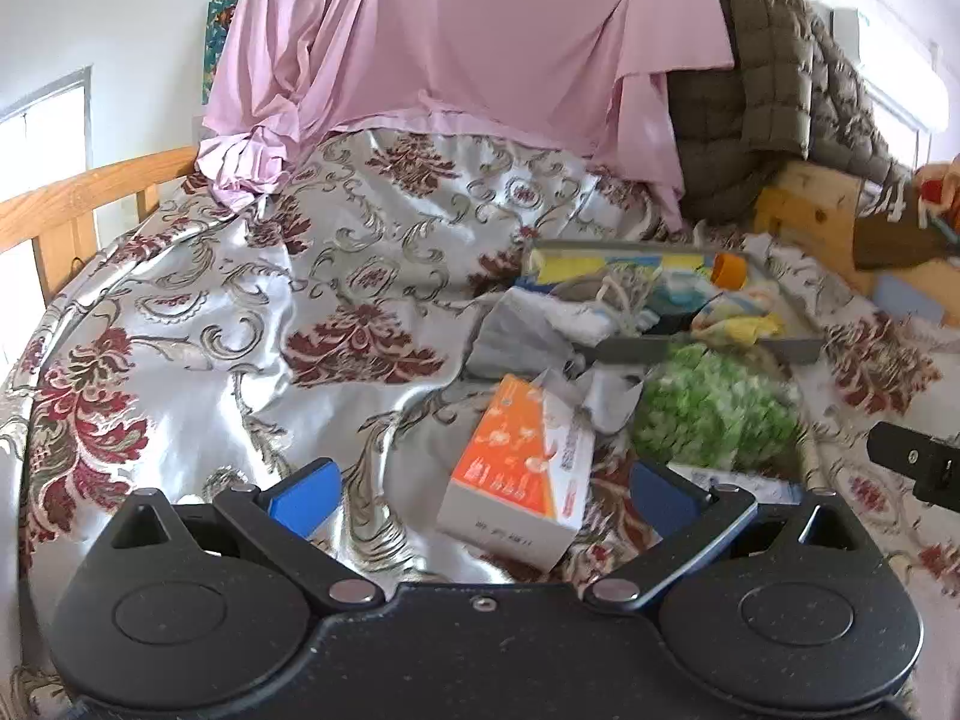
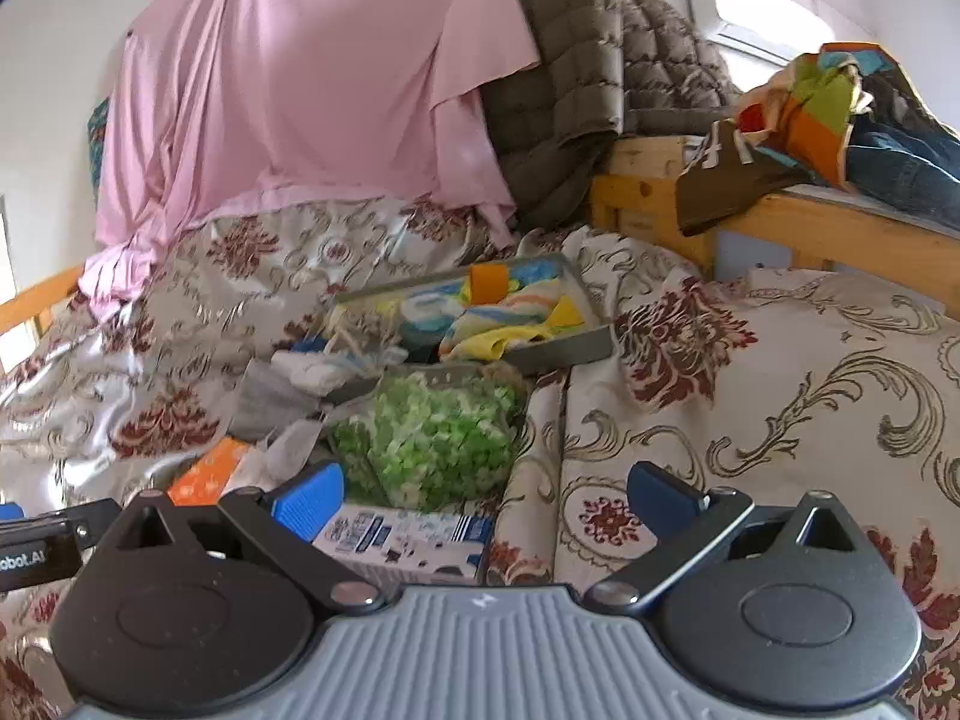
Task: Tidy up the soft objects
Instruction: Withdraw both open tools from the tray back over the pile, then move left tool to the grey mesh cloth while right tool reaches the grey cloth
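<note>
Both grippers, left (image 1: pixel 480 495) and right (image 2: pixel 486 495), gape wide, empty. A fluffy green-and-white cloth (image 2: pixel 429 435) lies on the floral bedspread (image 2: pixel 780 408) before a shallow grey tray (image 2: pixel 564 354) (crammed with colourful rags).

Both views are bright with soft daylight. In the left wrist view a window (image 1: pixel 48 120) at the left edge is blown out to near white, and the satin bedspread (image 1: pixel 198 324) below it throws pale glare along its folds. Shadows are faint and diffuse. Fisheye distortion bends the edges, with dark corners. The green fluffy item (image 2: pixel 432 426) looks smeared and soft in the right wrist view, as does the clutter in the grey tray (image 2: pixel 576 348).
</note>
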Action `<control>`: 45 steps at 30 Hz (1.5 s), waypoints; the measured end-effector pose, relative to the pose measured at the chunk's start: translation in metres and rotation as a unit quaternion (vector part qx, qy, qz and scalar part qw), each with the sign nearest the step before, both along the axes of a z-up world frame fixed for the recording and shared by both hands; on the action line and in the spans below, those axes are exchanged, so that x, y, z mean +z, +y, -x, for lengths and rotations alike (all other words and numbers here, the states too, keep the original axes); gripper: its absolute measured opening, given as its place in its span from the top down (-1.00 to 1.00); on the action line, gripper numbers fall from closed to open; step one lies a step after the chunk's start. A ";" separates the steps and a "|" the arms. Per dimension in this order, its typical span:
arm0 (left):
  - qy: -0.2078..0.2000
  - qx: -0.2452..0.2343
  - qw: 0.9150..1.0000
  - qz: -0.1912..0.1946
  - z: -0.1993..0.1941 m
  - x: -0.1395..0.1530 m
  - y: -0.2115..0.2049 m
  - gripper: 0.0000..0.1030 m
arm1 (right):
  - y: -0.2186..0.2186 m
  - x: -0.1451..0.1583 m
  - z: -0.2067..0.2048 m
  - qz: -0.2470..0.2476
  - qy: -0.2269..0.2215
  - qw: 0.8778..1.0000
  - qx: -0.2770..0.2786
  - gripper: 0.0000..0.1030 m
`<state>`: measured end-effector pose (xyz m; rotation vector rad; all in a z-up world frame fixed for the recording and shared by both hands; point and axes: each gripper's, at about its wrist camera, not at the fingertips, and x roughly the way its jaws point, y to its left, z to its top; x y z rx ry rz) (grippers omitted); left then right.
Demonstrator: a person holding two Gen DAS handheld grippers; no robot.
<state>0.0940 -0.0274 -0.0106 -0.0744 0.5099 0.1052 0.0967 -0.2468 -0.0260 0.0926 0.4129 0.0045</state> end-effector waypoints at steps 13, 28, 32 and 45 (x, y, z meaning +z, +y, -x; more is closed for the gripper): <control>0.036 0.005 0.999 -0.006 0.001 -0.018 -0.002 -0.98 | 0.013 -0.009 -0.007 0.026 0.037 0.999 0.026 -0.99; 0.050 0.039 0.998 -0.008 -0.005 -0.023 0.011 -0.98 | 0.021 -0.016 -0.015 0.035 0.066 0.996 0.058 -0.99; 0.047 0.043 0.998 -0.014 -0.007 -0.021 0.014 -0.98 | 0.023 -0.015 -0.016 0.037 0.064 0.995 0.067 -0.99; 0.049 0.054 0.997 -0.008 -0.021 -0.015 0.026 -0.98 | 0.034 -0.007 -0.013 0.036 0.035 0.993 0.106 -0.99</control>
